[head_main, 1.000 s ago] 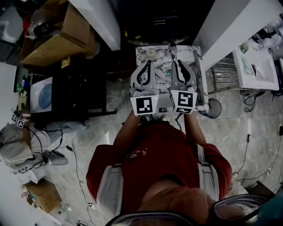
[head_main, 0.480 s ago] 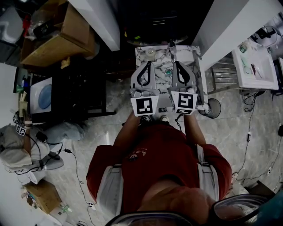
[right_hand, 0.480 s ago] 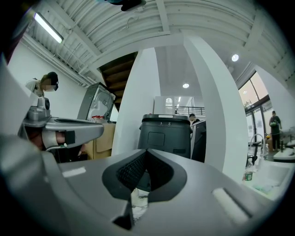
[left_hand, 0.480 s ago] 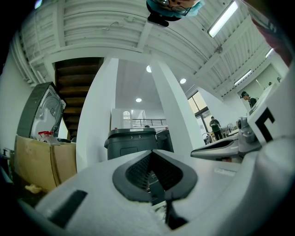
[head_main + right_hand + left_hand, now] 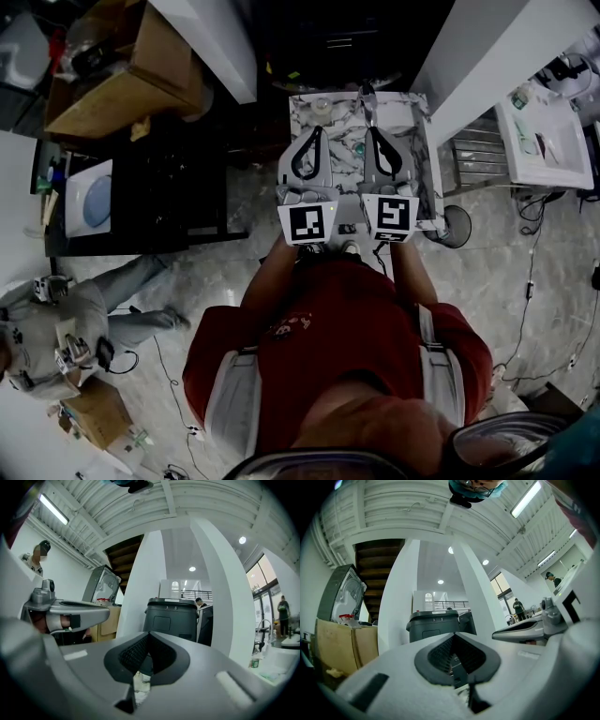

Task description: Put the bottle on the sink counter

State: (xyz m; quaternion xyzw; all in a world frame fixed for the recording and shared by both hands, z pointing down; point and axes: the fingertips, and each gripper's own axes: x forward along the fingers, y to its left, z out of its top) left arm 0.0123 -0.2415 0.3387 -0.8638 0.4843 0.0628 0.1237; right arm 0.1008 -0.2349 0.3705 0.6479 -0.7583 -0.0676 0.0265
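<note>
The head view is dimly exposed, with deep shadow at 12 o'clock and the pale floor (image 5: 525, 309) caught brighter at 3 o'clock. Both gripper views are brightly lit from overhead, by a ceiling strip (image 5: 526, 499) at 1 o'clock and a second strip (image 5: 55, 509) at 10 o'clock, and are strongly bowed with blackened corners. The left gripper (image 5: 457, 639), at 6 o'clock, appears slightly soft.

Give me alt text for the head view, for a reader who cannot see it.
Seen from above, a person in a red shirt holds the left gripper and right gripper side by side, both shut, over a small marble-patterned counter. Cardboard boxes sit at upper left.
</note>
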